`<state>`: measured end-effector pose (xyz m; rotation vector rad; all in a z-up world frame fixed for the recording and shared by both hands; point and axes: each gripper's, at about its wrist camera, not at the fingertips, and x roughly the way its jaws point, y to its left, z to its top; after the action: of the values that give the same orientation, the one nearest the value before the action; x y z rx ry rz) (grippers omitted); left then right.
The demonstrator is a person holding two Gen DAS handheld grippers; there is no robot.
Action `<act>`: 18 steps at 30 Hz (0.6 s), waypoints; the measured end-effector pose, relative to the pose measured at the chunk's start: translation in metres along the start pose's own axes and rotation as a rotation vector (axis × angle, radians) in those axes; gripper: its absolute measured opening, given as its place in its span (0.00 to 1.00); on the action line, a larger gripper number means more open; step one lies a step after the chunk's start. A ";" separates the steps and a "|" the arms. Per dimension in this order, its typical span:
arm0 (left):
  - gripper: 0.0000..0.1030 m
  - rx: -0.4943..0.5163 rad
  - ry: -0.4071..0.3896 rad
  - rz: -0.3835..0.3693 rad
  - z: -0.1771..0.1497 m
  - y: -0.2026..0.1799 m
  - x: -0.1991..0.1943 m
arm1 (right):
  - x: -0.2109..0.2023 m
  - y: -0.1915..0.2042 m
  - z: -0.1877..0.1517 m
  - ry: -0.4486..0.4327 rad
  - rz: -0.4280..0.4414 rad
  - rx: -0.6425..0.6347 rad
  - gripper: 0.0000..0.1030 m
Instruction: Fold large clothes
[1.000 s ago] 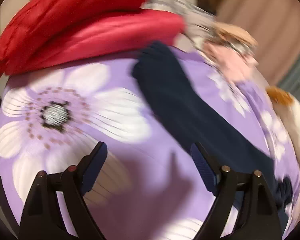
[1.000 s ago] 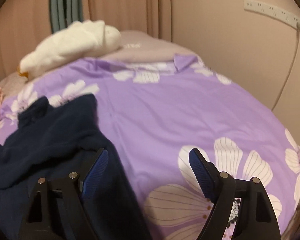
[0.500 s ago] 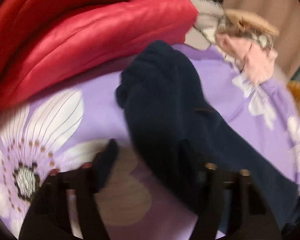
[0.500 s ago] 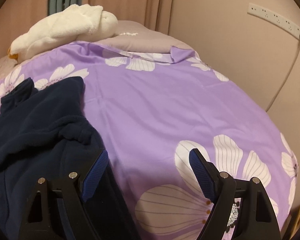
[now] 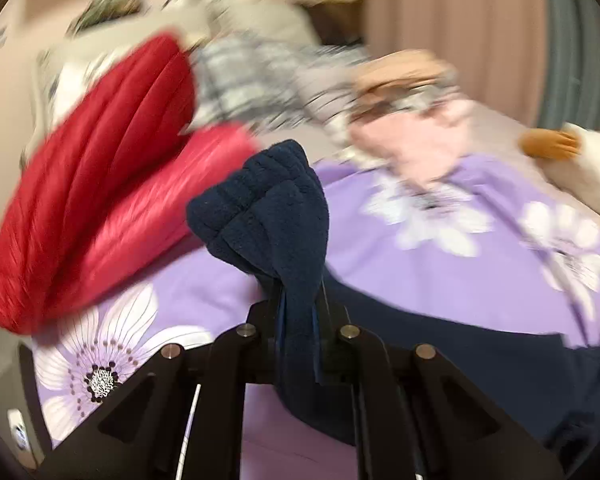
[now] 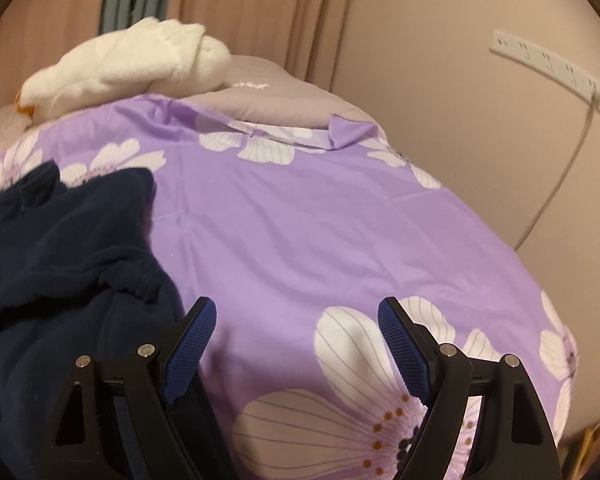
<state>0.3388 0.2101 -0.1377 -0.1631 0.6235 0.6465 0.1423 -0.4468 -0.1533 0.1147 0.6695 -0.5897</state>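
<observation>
Navy fleece garment lies spread on the bed, over the purple flowered cover, and one end of it is bunched and lifted. The left gripper is closed on that end: the ribbed cuff stands up out of the jaws like a small fist, in front of the red padded jacket. The rest of the garment trails away from the cuff to the right, low on the cover.

The right gripper is wide apart and holds nothing. It hangs over the cover with the edge of the fleece just beside its left finger, and a big white flower print under it.

The step in hand, I think, is to carry the sleeve across the body of the garment. To do it well, the left gripper should lift only enough that the cuff clears the fleece, then travel toward the middle of the garment and lay it flat, not dropped in a heap. The right gripper could press or pinch the body edge next to it, so that the fleece does not slide on the smooth cover. Thick fleece tends to spring back, so a firm smoothing after release seems wise.
</observation>
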 end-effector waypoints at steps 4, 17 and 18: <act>0.10 0.120 -0.064 -0.171 -0.009 -0.075 -0.070 | 0.000 -0.018 0.000 0.023 0.047 0.085 0.80; 0.43 0.286 0.114 -0.387 -0.087 -0.228 -0.172 | -0.006 -0.046 -0.001 0.016 0.126 0.155 0.80; 0.50 0.284 0.100 -0.380 -0.088 -0.225 -0.176 | -0.006 -0.049 -0.001 0.020 0.134 0.164 0.80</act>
<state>0.3226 -0.0877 -0.1156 -0.0460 0.7504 0.1807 0.1106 -0.4845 -0.1464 0.3167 0.6274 -0.5146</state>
